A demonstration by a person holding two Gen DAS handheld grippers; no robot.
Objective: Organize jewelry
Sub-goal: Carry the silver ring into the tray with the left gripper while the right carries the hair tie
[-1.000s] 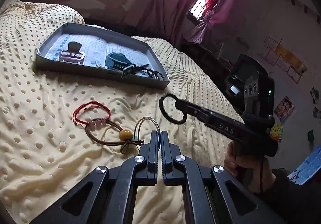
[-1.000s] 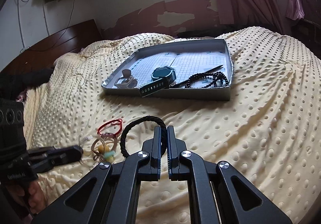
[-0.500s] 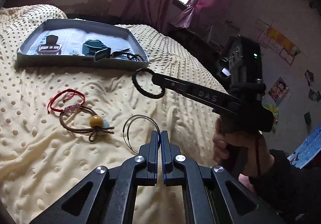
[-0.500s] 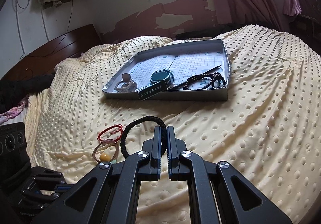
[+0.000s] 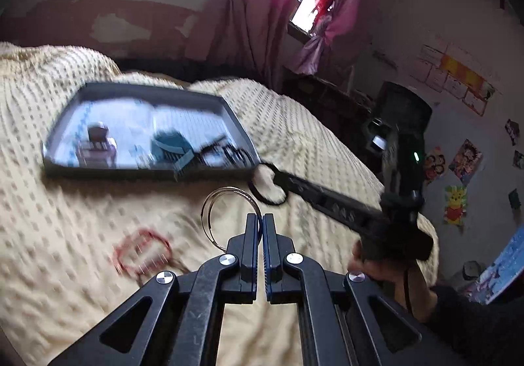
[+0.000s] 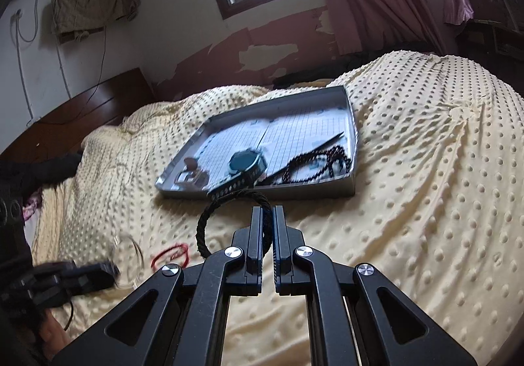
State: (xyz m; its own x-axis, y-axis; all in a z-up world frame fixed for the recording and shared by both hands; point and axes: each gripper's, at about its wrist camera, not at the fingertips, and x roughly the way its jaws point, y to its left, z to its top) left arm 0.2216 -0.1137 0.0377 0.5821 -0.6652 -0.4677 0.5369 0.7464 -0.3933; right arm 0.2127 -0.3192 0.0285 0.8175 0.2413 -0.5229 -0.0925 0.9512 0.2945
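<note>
Left gripper [image 5: 262, 228] hangs over the bed, fingers clamped on thin silver wire hoops [image 5: 226, 215]. Right gripper [image 6: 268, 228] sits level nearby, fingers pinched on a black braided cord bracelet [image 6: 229, 218], just short of the grey shallow tray [image 6: 350, 133]. In the tray: a teal watch [image 6: 247, 163] and dark bead strand [image 6: 314, 159]. A red string bracelet [image 5: 142, 251] lies on the cream dotted blanket [image 6: 425, 169]. Pink curtains [image 5: 262, 5] far behind.

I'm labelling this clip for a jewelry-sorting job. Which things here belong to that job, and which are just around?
Part of the job:
- silver hoops in the left gripper
- black braided bracelet in the right gripper
- grey tray with watch and dark beads
- red bracelet on the bedspread

Just around:
- pink curtains
- wall pictures
</note>
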